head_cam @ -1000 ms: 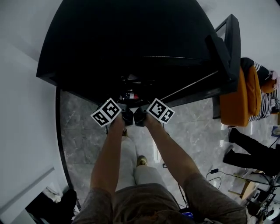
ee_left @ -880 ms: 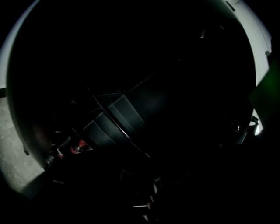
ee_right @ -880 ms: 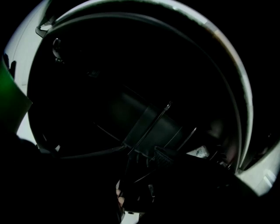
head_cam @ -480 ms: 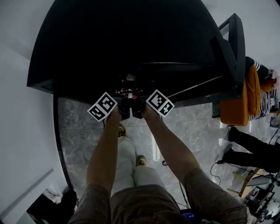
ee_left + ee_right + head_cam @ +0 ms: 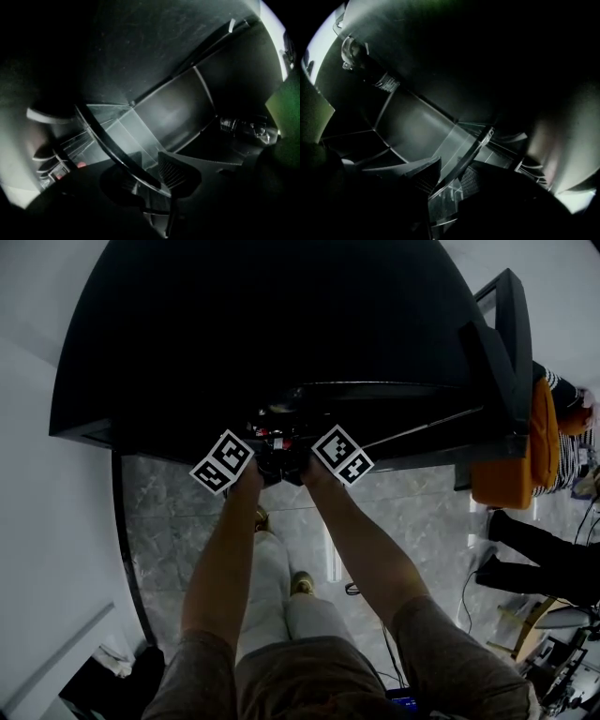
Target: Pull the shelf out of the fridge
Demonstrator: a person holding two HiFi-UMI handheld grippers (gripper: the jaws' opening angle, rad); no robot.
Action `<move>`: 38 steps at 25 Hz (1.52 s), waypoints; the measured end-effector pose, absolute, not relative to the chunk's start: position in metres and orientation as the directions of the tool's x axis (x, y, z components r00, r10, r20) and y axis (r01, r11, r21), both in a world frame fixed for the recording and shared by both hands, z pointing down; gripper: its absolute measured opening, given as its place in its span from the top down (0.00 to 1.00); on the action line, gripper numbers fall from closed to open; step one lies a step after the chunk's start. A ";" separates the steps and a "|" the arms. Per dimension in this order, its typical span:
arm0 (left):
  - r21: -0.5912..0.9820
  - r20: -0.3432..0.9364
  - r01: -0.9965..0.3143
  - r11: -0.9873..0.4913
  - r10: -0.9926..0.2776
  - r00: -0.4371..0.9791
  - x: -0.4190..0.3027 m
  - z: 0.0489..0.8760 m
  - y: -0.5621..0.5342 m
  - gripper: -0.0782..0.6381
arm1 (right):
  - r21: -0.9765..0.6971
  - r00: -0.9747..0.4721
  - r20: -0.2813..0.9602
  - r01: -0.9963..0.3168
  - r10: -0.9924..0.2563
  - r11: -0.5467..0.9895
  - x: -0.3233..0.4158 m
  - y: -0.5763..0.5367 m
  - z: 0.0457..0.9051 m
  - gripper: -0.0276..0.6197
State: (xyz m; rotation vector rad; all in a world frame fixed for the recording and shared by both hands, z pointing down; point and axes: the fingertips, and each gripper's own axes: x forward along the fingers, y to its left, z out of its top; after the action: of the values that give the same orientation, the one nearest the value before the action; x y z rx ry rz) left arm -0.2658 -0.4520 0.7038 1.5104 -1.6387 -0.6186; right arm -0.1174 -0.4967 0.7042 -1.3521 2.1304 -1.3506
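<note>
- Seen from the head view, a person stands over a tall black fridge on a grey marble-patterned floor, its door swung open to the right, both bare forearms stretched into the dark opening.
- The left gripper straddles the clear glass shelf with a dark front rim. Its jaws are closing, one ribbed pad on each side of the rim, with a sliver of pale glass showing between pad and rim, so no firm pinch yet.
- The right gripper mirrors it just beside. Its jaws are also closing with the same rim running between them, and the pads do not visibly press on it.
- The shelf sits inside the fridge, level with the cabinet's side walls, with no sign that it has slid forward.
- Judged from this: the reach is done and the two grips are half made. Clamping the rim and drawing the shelf straight out on its runners remain, which is nearly the whole of the job.
</note>
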 end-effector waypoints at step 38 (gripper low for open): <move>0.933 0.179 -0.333 0.137 -0.979 0.098 -0.206 0.670 -0.296 0.81 | -0.918 -0.613 0.213 -0.391 -0.761 0.057 -0.056 -0.343 0.673 0.85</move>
State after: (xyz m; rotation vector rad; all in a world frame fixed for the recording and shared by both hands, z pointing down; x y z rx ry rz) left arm -0.2064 -0.2960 0.6700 1.3767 -1.4183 -0.8204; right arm -0.0561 -0.3430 0.6734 -1.1585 2.0136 -1.5731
